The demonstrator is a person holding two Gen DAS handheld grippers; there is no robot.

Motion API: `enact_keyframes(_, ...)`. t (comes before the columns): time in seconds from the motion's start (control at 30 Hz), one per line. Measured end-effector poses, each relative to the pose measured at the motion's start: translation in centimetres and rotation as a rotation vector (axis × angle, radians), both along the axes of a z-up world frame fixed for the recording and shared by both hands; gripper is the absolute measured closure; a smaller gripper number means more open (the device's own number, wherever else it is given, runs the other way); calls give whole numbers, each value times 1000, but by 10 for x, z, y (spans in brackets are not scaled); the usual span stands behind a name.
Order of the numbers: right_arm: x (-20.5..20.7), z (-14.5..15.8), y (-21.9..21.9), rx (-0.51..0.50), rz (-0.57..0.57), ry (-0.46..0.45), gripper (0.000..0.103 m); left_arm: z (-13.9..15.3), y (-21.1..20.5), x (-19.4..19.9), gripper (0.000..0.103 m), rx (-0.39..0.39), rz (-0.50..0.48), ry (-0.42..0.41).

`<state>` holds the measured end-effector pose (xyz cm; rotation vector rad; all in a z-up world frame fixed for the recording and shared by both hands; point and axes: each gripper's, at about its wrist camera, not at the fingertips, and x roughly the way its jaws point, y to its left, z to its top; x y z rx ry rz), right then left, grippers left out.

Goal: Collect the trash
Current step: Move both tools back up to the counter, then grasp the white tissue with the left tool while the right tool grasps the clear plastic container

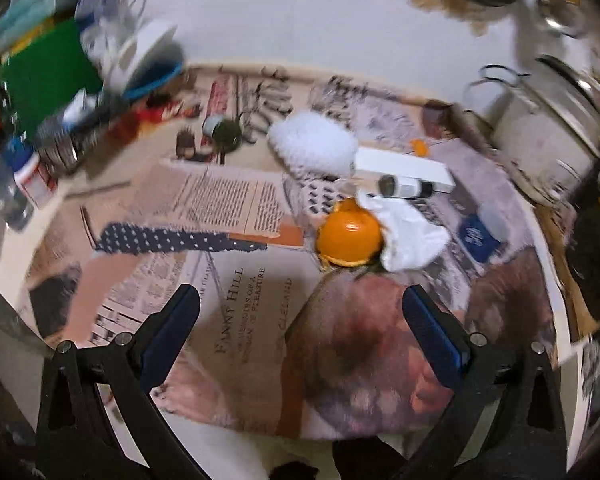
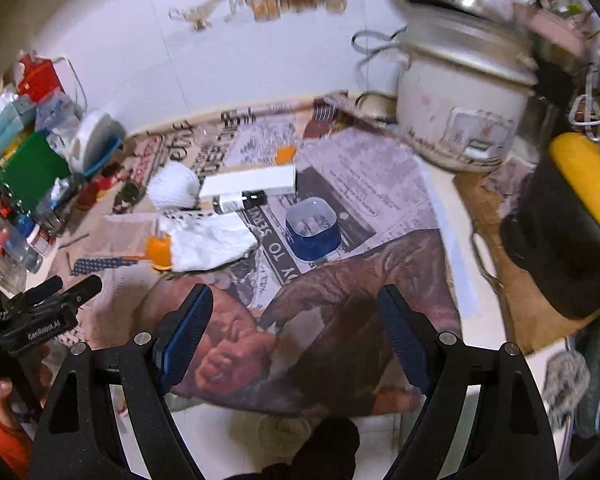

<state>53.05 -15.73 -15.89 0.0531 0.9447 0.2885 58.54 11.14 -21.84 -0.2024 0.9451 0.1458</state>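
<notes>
Nearest the lens, left tongs (image 1: 300, 320) spread wide, blue pads (image 1: 172, 332) apart and gripping nothing, hovering above the newspaper sheets (image 1: 236, 312) covering the desk (image 1: 548, 264). Right tongs (image 2: 296, 328) likewise gaping, nothing between the blue pads (image 2: 188, 332), hanging over a reddish printed page (image 2: 340, 312).

Just beyond the left tongs, orange peel (image 1: 348, 236) lying domed on the paper, touching a crumpled white tissue (image 1: 408, 236) on its right side. Same pair in the right wrist view: orange peel (image 2: 159, 252) mostly hidden at the left edge of the crumpled white tissue (image 2: 208, 242). Right of the tissue, a small blue tub (image 2: 312, 228), upright and open-topped, near but not touching it.

Behind the tissue, a small dark-and-white bottle (image 1: 406, 188) lying on its side, pressed against a long white box (image 1: 400, 168) lying flat. Left of the box, a white fluffy bundle (image 1: 312, 144), touching its end. Farther back, a small orange scrap (image 1: 418, 147) beside the box, and a dark round jar (image 1: 224, 130) tipped over, well left of the bundle.

At the far right against the wall, a white rice cooker (image 2: 460, 92) with metal lid. At the far left, a blurred heap of clutter with a green box (image 1: 40, 76) and a white lidded container (image 1: 148, 56). At the right edge, a black and yellow object (image 2: 572, 216), too blurred to identify.
</notes>
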Motion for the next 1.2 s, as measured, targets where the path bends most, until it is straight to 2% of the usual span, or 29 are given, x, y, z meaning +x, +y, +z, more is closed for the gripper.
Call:
enact_keyframes(0.2, 58, -32, -4, -44, 72, 86, 21, -20, -2, 45, 1, -52, 60, 56)
enact_keyframes(0.3, 84, -50, -4, -52, 106, 133, 21, -24, -16, 62, 2, -61, 48, 75)
enact_keyframes(0.53, 123, -83, -5, -55, 183, 195, 21, -40, -55, 74, 19, -78, 19, 163)
enact_keyframes(0.63, 130, -92, -4, -35, 219, 218, 21, -43, -68, 71, 23, -130, -23, 162)
enact_keyframes(0.73, 132, -96, -3, -6, 246, 232, 21, -46, -83, 75, 26, -103, -52, 156)
enact_keyframes(0.8, 137, -98, -2, 10, 266, 233, 22, -52, -86, 82, 35, -85, -42, 167)
enact_keyframes(0.87, 139, -98, -1, 21, 270, 223, 24, -60, -83, 90, 42, -101, -13, 186)
enact_keyframes(0.93, 141, -99, 0, 27, 287, 223, 35, -67, -78, 97, 55, -122, 20, 199)
enact_keyframes(1.03, 144, -101, 1, 41, 303, 231, 43, -69, -77, 103, 62, -145, 48, 187)
enact_keyframes(1.17, 144, -101, -2, 42, 297, 216, 43, -62, -88, 107, 79, -156, 32, 143)
enact_keyframes(1.2, 143, -101, -3, 41, 294, 214, 43, -61, -92, 107, 86, -145, 23, 132)
